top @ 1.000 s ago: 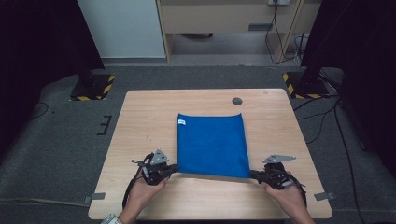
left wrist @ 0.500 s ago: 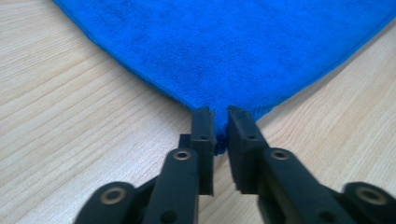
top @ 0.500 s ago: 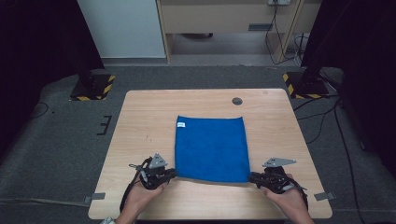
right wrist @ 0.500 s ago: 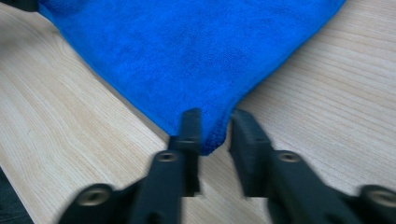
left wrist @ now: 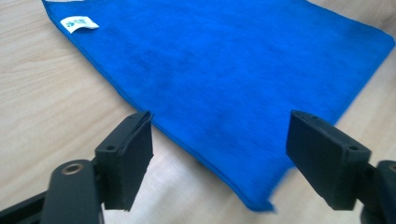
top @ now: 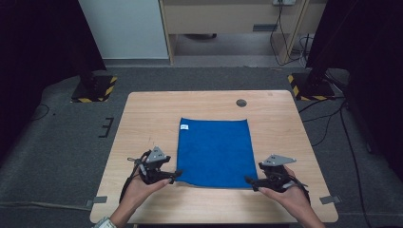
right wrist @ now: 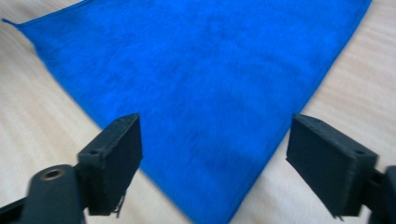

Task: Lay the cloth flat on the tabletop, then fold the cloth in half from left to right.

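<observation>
Blue towel [top: 213, 152] lay flat mid-table [top: 142, 118], white label [top: 184, 127] at its far left corner. My left gripper [top: 177, 174] and right gripper [top: 249, 180] sat at its near corners, jaws just opened, pads clear of cloth.

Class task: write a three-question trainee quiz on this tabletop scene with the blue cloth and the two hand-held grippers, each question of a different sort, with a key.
1. True or false: the blue cloth lies flat on the wooden table.
2. Multiple choice: the small white label sits near which corner of the cloth in the high view? A) near left B) far left C) far right
3. Fill in: the left gripper and the right gripper both have their jaws ____, each with a near corner of the cloth lying between them unclamped.

Key
1. True.
2. B.
3. Open; both pairs have just been opening, and the pads stand clear of the cloth.
</observation>
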The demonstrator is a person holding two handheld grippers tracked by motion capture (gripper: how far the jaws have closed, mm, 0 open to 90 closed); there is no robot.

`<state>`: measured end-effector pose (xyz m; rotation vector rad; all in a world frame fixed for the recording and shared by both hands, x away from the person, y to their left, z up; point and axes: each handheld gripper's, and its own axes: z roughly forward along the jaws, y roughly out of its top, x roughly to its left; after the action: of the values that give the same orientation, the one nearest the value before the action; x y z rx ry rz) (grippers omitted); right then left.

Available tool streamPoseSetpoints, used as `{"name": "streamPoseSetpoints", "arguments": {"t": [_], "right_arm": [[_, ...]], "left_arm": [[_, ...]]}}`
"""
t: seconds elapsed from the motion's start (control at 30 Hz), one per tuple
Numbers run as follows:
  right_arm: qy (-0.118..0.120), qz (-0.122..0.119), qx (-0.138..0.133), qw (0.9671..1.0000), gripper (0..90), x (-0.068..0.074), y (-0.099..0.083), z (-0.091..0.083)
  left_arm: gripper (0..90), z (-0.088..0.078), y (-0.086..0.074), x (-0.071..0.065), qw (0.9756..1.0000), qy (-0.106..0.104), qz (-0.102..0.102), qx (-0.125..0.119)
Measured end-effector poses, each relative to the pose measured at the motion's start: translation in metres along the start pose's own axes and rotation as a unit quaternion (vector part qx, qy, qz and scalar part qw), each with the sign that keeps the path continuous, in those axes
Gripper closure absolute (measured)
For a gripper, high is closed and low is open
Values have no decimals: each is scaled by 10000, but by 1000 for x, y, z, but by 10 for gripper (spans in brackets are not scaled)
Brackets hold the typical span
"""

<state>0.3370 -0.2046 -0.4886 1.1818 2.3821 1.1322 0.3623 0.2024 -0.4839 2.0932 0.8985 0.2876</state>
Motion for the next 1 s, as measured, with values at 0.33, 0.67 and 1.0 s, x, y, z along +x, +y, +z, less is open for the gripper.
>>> {"name": "streamPoseSetpoints", "arguments": {"t": [0.33,0.67,1.0], "right_arm": [[148,-53,11,9999,123,-2,26,35],[326,-323,67,9989,129,16,47,65],[542,-640,61,9965,256,50,69,91]], "left_arm": [[106,21,25,31,10000,10,-38,69],[95,37,53,54,9998,121,-142,19],[86,54,70,71,9997,201,-84,146]]}}
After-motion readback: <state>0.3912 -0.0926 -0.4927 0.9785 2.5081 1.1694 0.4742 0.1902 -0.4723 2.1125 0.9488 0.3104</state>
